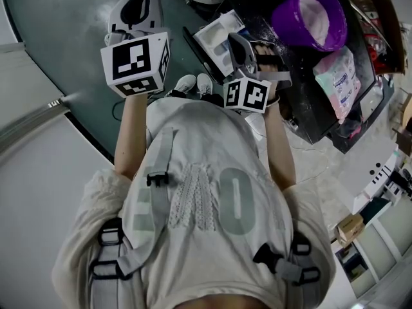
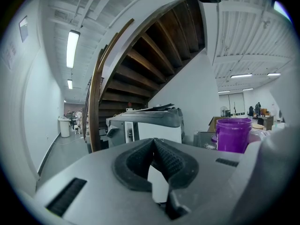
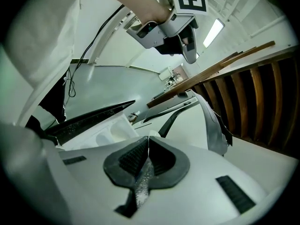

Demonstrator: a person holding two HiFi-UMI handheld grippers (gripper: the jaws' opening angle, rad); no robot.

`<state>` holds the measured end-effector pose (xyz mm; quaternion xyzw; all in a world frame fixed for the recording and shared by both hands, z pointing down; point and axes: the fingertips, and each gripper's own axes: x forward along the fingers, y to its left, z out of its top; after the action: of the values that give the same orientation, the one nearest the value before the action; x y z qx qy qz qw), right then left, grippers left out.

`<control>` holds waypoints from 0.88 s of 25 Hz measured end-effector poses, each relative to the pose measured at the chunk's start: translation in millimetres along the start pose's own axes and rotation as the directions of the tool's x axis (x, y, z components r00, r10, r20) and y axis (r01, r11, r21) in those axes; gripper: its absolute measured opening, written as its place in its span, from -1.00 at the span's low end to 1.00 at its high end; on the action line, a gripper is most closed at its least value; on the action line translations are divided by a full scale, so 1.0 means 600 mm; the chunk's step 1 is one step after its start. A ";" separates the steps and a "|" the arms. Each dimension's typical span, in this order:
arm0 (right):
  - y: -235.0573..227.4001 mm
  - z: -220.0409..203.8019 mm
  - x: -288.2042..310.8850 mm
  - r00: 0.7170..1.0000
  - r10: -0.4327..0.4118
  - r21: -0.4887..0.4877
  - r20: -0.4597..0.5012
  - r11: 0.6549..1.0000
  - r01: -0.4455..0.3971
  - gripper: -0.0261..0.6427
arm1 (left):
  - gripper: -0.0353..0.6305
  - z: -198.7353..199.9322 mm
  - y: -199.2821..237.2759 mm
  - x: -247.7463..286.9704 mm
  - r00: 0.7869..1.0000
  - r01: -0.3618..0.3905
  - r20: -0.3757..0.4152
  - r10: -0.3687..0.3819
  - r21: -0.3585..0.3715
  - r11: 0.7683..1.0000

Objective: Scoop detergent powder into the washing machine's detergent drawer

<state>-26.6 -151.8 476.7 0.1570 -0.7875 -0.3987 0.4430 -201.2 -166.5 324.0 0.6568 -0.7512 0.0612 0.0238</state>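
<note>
The left gripper (image 2: 153,141) is held up high on the left, over the grey floor (image 1: 64,44) and away from the dark table (image 1: 318,116). Its jaws are pressed together at the tips, pad on pad. Its marker cube (image 1: 136,63) is turned up toward the head view. Past its jaws a grey and white machine (image 2: 145,125) is seen under the wooden stairs (image 2: 154,55). The purple bucket (image 1: 288,26) is seen to the right of that machine.

The right gripper (image 3: 148,138) is held lower, at the left edge of the dark table. Its jaws are closed together too. Small shiny grains are seen along the line where its pads meet.

The white drawer (image 1: 217,36) lies open at the left edge of the table, just beside the right gripper. It is split into small boxes. In the right gripper view it is seen just past the jaws, a little to the left. Whether it is touched by the gripper cannot be told.

The purple bucket stands at the far end of the table, well apart from the drawer. White powder (image 1: 317,10) is seen inside it. White specks are scattered on the table around it. A pink and white bag (image 1: 340,76) lies just beside the bucket, nearer the right edge.

Two white shoes (image 1: 195,82) are seen on the floor, between the two cubes.
</note>
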 end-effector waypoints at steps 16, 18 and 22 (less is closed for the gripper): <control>-0.219 0.057 -0.046 0.950 -0.300 0.222 0.085 0.935 0.275 -0.89 | -0.83 0.053 -0.014 0.003 0.997 0.036 0.074 -0.037 0.017 0.999; -0.248 0.060 -0.064 0.932 -0.350 0.321 0.093 0.897 0.305 -0.89 | -0.83 0.063 -0.022 0.006 0.994 0.052 0.090 -0.053 0.015 0.999; -0.297 0.058 -0.107 0.885 -0.459 0.523 0.083 0.776 0.353 -0.89 | -0.83 0.083 -0.046 0.010 0.988 0.102 0.117 -0.101 0.001 0.995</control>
<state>-38.6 -208.9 293.5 0.3896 -0.8512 -0.2844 0.2069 -172.5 -182.4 276.9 0.6965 -0.7172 0.0194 -0.0154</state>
